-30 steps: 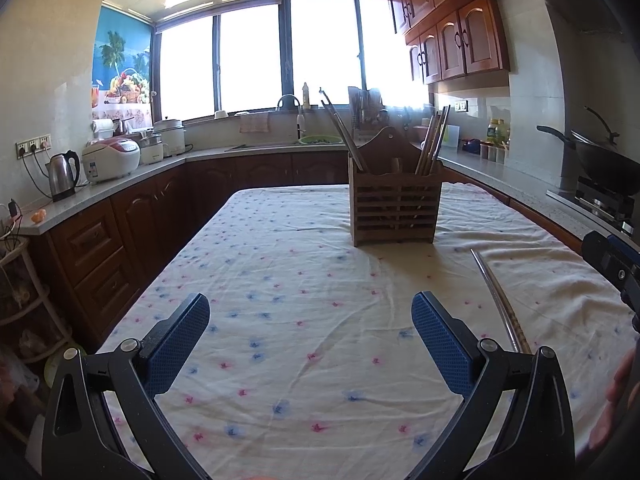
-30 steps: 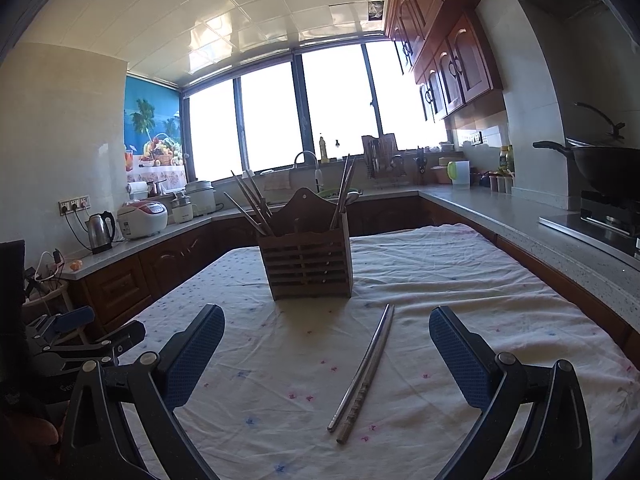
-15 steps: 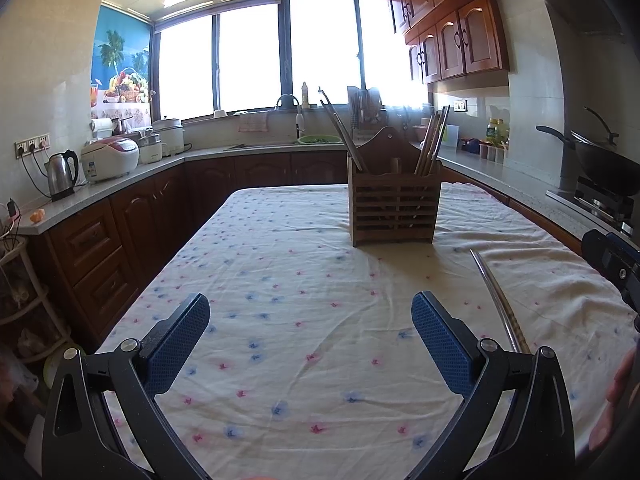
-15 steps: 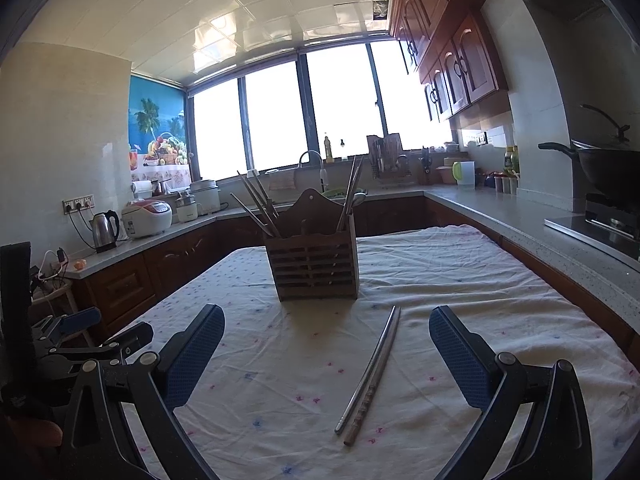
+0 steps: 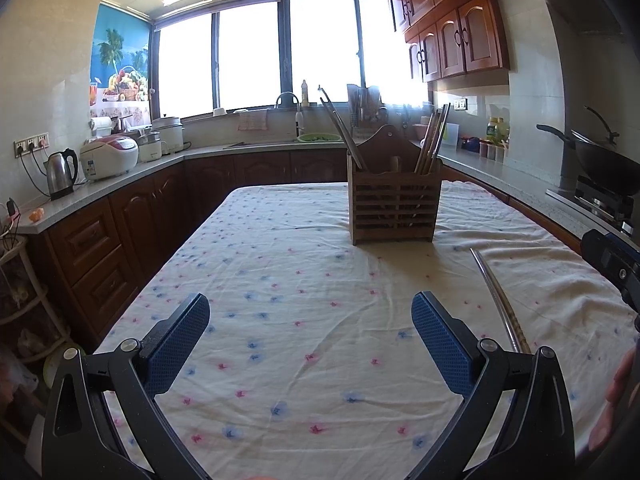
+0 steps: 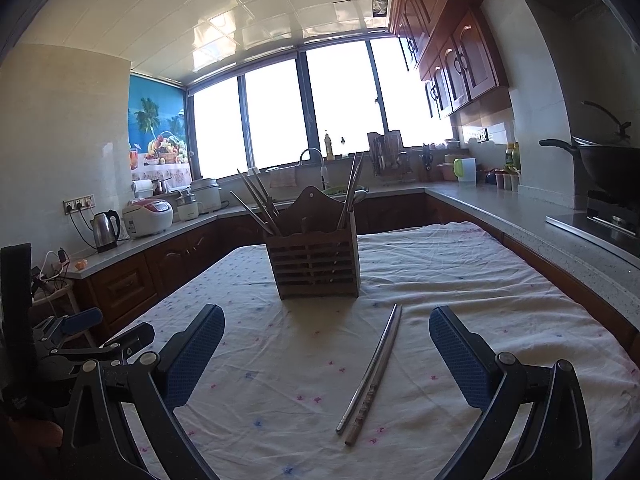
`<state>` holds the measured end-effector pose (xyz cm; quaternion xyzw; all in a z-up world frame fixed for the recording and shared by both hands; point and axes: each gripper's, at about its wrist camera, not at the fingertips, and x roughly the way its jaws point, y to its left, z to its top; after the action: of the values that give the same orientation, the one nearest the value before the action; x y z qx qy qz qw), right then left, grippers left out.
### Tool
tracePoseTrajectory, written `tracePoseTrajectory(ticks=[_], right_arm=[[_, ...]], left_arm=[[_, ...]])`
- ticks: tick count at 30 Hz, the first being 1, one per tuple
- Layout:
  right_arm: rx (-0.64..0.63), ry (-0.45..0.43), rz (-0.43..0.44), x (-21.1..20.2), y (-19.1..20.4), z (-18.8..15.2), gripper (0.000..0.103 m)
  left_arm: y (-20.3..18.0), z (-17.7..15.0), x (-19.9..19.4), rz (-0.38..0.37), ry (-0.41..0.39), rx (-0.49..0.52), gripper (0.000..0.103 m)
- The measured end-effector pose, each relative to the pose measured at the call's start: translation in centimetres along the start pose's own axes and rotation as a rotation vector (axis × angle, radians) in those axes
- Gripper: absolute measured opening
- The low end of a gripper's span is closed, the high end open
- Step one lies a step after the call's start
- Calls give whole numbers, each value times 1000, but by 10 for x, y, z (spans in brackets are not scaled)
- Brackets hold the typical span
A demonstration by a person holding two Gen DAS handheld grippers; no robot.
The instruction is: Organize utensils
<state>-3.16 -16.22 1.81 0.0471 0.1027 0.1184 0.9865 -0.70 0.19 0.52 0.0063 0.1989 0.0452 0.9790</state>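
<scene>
Daylight floods in from the windows (image 5: 288, 52) at 12 o'clock, blown out to pure white. Glare washes the ceiling (image 6: 248, 12) above. The holder (image 6: 314, 256) is backlit and dark. Fisheye bending curves the counters; black vignetting fills the corners. Focus is sharp.

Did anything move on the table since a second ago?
The right claw tipped downward and eased a little closer, so the wooden holder and the chopsticks sit lower and look slightly bigger in its view. It took hold of nothing. The left claw stayed put, both claws stayed open, and the chopsticks lie where they were on the tablecloth.
</scene>
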Motion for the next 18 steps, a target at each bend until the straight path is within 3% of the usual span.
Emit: tracePoseTrajectory(ticks=[18], right_arm=[[9,10,-2,2,-1,0,103]], left_arm=[[0,4,1,-12,16,-6,103]])
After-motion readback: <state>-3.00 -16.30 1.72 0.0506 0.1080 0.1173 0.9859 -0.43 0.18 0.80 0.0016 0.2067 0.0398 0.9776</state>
